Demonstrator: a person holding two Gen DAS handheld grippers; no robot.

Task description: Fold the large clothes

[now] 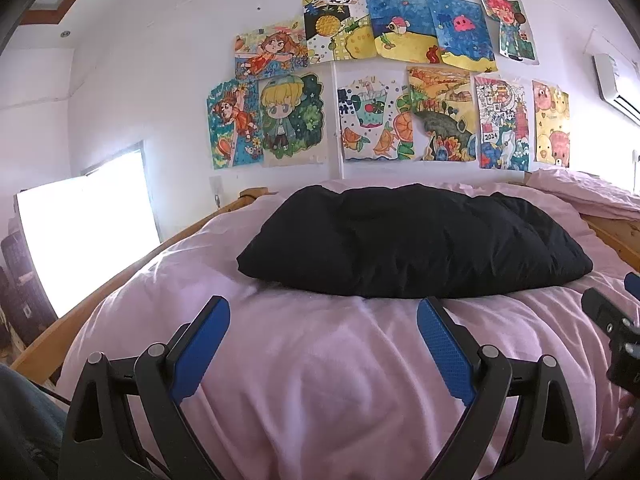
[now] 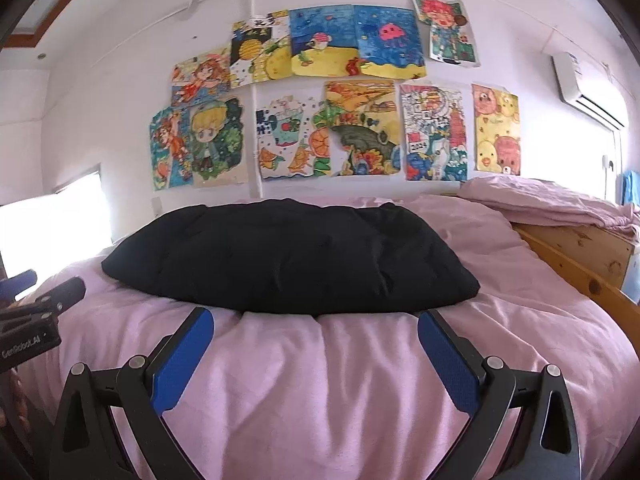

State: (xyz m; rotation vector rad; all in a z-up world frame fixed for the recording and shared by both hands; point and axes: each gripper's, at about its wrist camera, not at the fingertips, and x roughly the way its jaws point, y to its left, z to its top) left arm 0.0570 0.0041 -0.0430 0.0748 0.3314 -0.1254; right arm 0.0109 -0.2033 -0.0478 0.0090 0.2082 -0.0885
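A black puffy garment (image 1: 416, 240) lies folded into a thick bundle on the pink bedsheet (image 1: 320, 360), in the middle of the bed. It also shows in the right wrist view (image 2: 292, 256). My left gripper (image 1: 323, 308) is open and empty, held just short of the garment's near edge. My right gripper (image 2: 316, 320) is open and empty too, also just short of the near edge, above the pink sheet (image 2: 320, 380). The right gripper's body (image 1: 612, 320) shows at the right edge of the left wrist view, and the left gripper's body (image 2: 36, 308) at the left edge of the right wrist view.
A wooden bed frame runs along the left (image 1: 120, 268) and the right (image 2: 580, 264). A folded pink quilt (image 2: 552, 200) lies at the back right. Children's drawings (image 1: 380, 80) cover the white wall behind. A bright window (image 1: 88, 236) is at the left, an air conditioner (image 2: 588, 88) high on the right.
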